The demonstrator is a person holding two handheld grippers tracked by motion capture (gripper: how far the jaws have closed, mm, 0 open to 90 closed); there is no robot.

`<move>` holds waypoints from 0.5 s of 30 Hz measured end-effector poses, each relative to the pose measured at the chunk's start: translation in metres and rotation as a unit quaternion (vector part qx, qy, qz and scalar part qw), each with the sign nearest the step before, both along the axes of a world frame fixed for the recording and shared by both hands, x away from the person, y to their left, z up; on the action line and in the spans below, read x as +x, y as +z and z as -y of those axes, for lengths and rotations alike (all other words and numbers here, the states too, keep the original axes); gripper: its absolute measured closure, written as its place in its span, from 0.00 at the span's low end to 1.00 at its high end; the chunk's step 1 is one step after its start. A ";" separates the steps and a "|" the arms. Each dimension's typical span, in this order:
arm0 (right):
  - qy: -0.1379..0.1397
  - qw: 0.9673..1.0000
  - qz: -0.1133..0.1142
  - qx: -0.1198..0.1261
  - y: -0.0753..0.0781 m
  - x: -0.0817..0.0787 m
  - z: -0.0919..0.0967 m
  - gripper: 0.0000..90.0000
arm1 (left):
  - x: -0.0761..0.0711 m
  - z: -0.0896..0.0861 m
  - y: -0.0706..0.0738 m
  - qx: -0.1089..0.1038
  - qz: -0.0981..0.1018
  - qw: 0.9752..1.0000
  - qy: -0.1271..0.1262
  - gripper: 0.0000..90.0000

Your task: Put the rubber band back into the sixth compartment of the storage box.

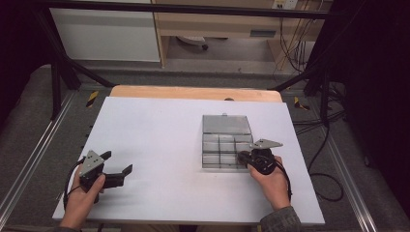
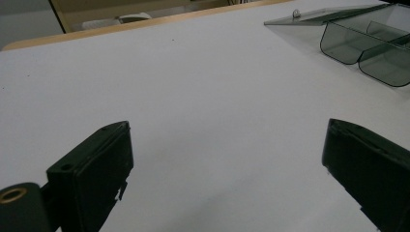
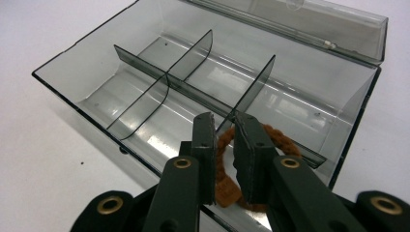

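Your right gripper: jaws nearly together, a slim gap, over brown band in box corner | your left gripper: jaws spread, nothing between, over table.

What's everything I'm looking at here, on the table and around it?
Box: one, clear smoky-grey plastic with dividers, right of the table's middle.
Lid: one, same plastic, lying open behind the box.
Hair tie: one, brown and fuzzy, in the box compartment nearest the right hand-held gripper, a small gap between its loop and the jaws.
Table: one, white top with a wooden far edge.
Frame: black bars around the table.
Cables: black, on the floor at the right.
Left hand-held gripper: black, jaws wide apart over bare table.
Right hand-held gripper: black, jaws close together over the hair tie.
Hands: two, one on each gripper.
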State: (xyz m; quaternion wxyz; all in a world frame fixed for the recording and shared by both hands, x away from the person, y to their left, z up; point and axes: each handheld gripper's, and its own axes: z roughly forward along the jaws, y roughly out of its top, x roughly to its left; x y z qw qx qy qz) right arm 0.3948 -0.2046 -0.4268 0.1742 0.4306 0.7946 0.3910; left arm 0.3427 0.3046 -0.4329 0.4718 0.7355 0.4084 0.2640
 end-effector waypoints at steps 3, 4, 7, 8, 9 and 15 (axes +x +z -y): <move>-0.001 1.000 0.004 0.002 0.001 0.000 0.001 0.86 | 0.000 0.000 0.000 0.000 0.000 1.000 0.000 0.05; -0.002 1.000 0.003 0.003 0.001 0.000 0.001 0.86 | 0.000 0.000 0.000 0.000 0.000 1.000 0.000 0.05; -0.005 1.000 0.005 0.004 0.001 0.000 0.001 0.86 | 0.000 0.000 0.000 0.000 0.000 1.000 0.000 0.05; -0.004 1.000 0.006 0.004 0.001 0.000 0.001 0.86 | 0.000 0.000 0.000 0.000 0.000 1.000 0.000 0.05; -0.004 1.000 0.007 0.004 0.001 0.000 0.001 0.86 | 0.000 0.000 0.000 0.000 0.000 1.000 0.000 0.05; -0.006 1.000 0.009 0.008 0.002 0.000 0.001 0.85 | 0.000 0.000 0.000 0.002 0.001 1.000 -0.001 0.05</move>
